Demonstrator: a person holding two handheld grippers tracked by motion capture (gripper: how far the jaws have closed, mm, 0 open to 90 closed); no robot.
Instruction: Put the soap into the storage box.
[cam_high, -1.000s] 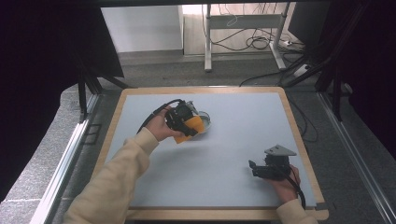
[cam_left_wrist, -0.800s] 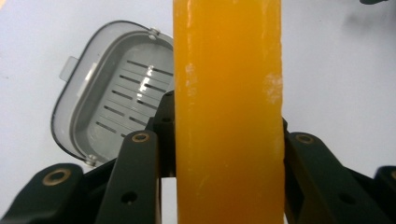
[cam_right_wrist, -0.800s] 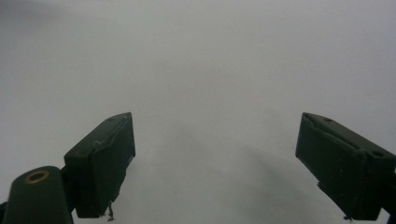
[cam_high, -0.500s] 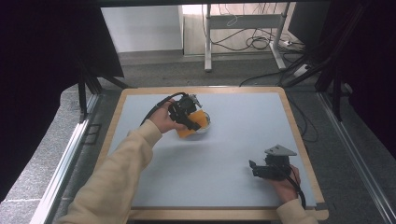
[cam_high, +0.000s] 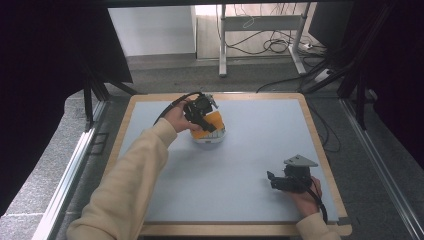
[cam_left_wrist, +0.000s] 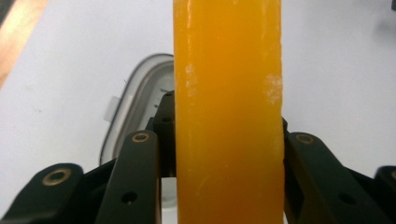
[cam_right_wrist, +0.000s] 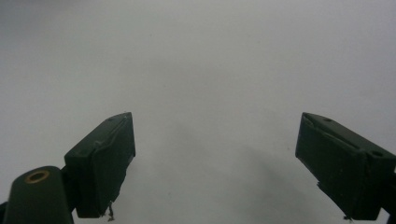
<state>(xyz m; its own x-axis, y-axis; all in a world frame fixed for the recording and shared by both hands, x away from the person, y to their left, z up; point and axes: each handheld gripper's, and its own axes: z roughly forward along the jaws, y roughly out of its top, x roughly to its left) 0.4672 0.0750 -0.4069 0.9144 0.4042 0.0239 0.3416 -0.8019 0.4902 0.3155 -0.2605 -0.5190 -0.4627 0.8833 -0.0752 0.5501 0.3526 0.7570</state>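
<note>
My left gripper (cam_high: 201, 116) is shut on an upright orange block (cam_left_wrist: 228, 107), its black jaws pressing on both sides of it. The orange block (cam_high: 212, 123) is held over a pale, clear-walled container (cam_high: 210, 139) at the back middle of the grey mat. In the left gripper view the container (cam_left_wrist: 135, 98) lies behind the block, to its left. Whether block and container touch I cannot tell. My right gripper (cam_high: 273, 181) rests near the front right of the mat, pointing left. Its jaws (cam_right_wrist: 215, 163) stand wide open with nothing between them.
The grey mat (cam_high: 250, 150) lies in a wooden frame (cam_high: 320, 145). A sleeved forearm (cam_high: 135, 175) crosses the left half of the mat. Beyond the table stand a metal table leg (cam_high: 222, 40) and loose cables (cam_high: 270, 45) on the floor.
My left hand has carried the orange block a little to the right and away from the person, over the container. The right gripper has stayed where it was.
</note>
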